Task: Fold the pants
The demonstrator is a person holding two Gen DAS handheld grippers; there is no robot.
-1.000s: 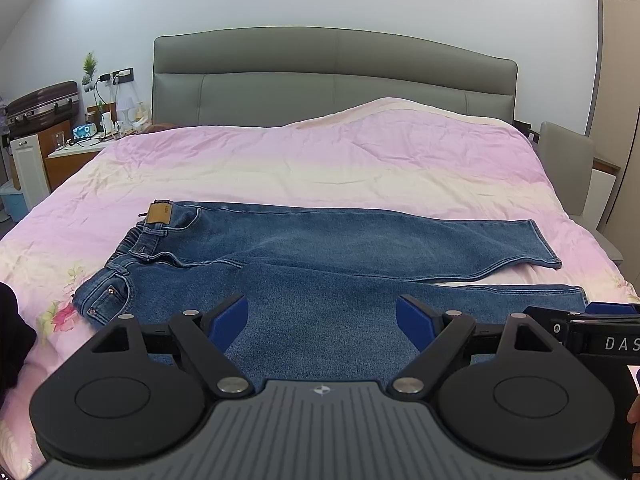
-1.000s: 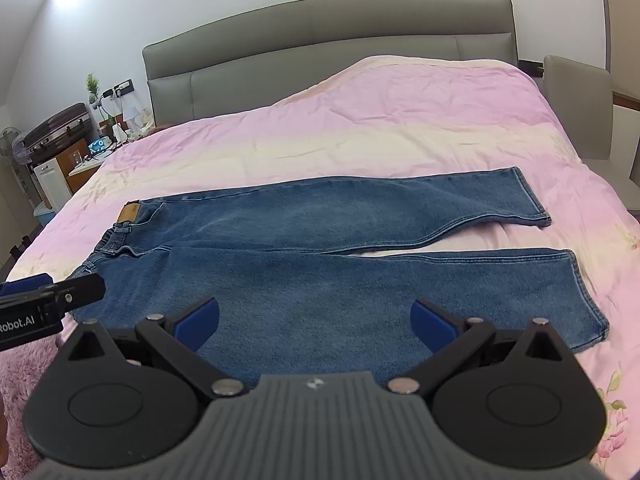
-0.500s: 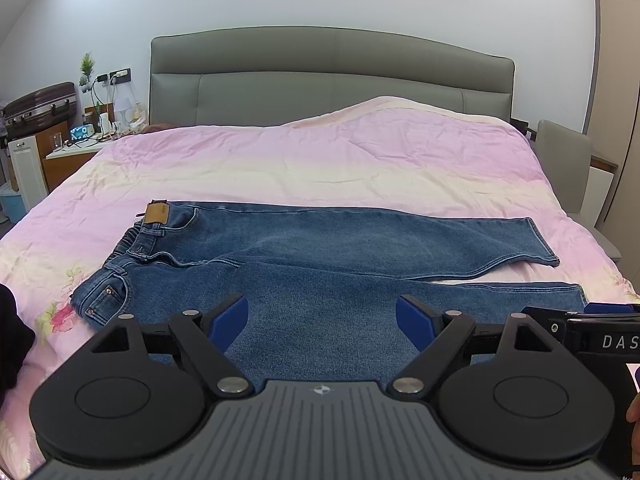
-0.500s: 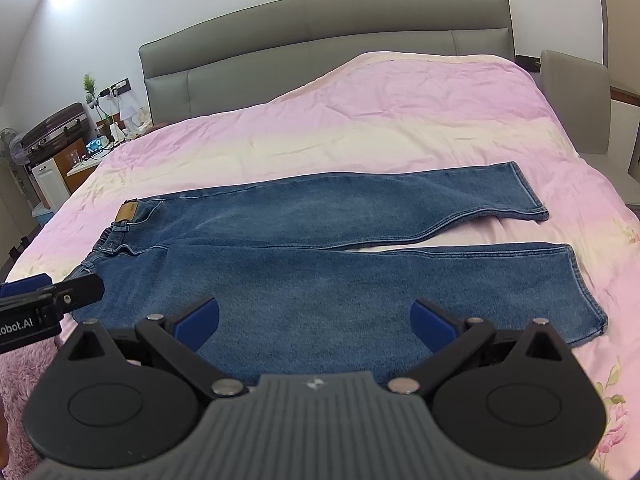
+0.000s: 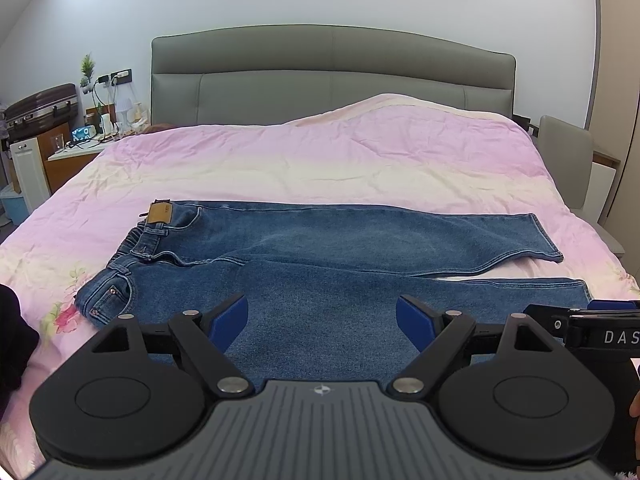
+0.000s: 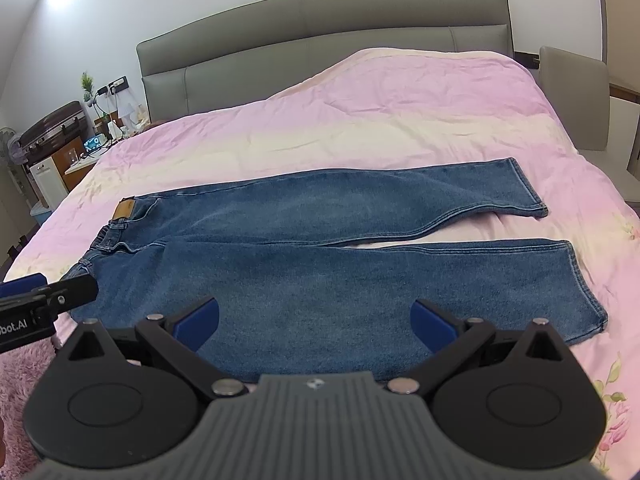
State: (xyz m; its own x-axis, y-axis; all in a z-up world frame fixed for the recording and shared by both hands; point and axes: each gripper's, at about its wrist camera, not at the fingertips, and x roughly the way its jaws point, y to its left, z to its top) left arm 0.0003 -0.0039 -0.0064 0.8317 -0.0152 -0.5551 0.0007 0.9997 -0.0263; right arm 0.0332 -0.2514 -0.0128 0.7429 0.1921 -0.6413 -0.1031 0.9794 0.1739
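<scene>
Both the left claw point(image 5: 322, 318) and right claw point(image 6: 315, 322) are hovering wide apart, gripping nothing, over jeans point(image 6: 320, 256) lying flat on the pink bed point(image 6: 360, 128); beyond, a grey headboard point(image 5: 332, 72) is standing.

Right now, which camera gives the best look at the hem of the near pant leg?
The right wrist view: the near leg's hem shows whole. In the left wrist view, the right gripper hides part of it.
</scene>
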